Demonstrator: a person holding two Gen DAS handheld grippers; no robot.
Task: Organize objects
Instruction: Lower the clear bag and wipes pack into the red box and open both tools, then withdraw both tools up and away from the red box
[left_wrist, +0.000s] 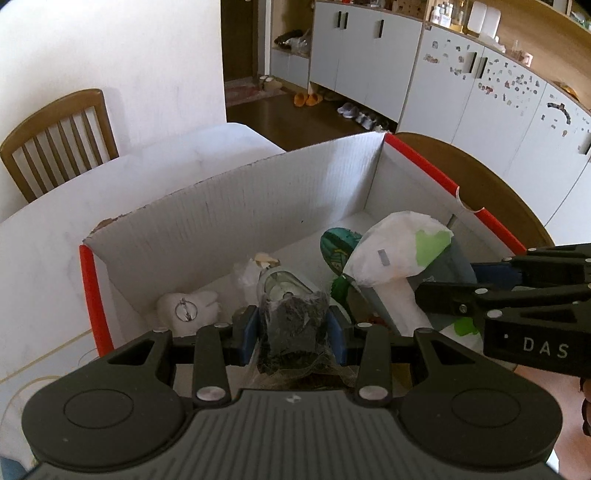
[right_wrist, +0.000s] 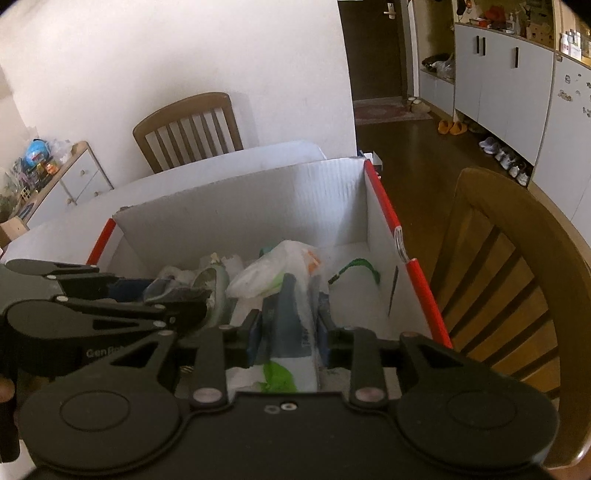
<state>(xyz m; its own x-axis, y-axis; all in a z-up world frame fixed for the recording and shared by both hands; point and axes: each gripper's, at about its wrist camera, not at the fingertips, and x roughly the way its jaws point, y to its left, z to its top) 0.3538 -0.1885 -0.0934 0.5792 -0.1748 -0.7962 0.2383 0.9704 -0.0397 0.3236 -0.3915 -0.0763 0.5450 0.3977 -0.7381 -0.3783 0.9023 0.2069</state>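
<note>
The left gripper (left_wrist: 293, 334) is clamped narrow on a dark bundle in clear wrap (left_wrist: 293, 325), blue pads pressing it from both sides, and holds it over the near edge of the cardboard box (left_wrist: 229, 206) with the red-taped rim. The bundle stands roughly upright between the fingers, its long axis running along them toward the box floor; what it is made of is hard to tell through the crinkled film. Just to its right the right gripper (right_wrist: 288, 332) is closed on a white plastic bag with green print (right_wrist: 284, 354), which wraps something grey and flat; seen from the left wrist, that bag (left_wrist: 395, 251) balloons up above the box floor and leans toward the middle. Both loads hang inside the box's footprint, so the drop for each is straight down rather than forward. Below and ahead of the left gripper lie a white plush piece with a metal ring (left_wrist: 186, 312), a clear item and a green-patterned thing (left_wrist: 338, 247); the far right part of the floor is bare. The right gripper is nearer that open floor, so its bag looks the easier one to set down, while the left bundle would land on the pile. The box sits on a white table (left_wrist: 122, 173), with wooden chairs (right_wrist: 188, 129) beyond.
</note>
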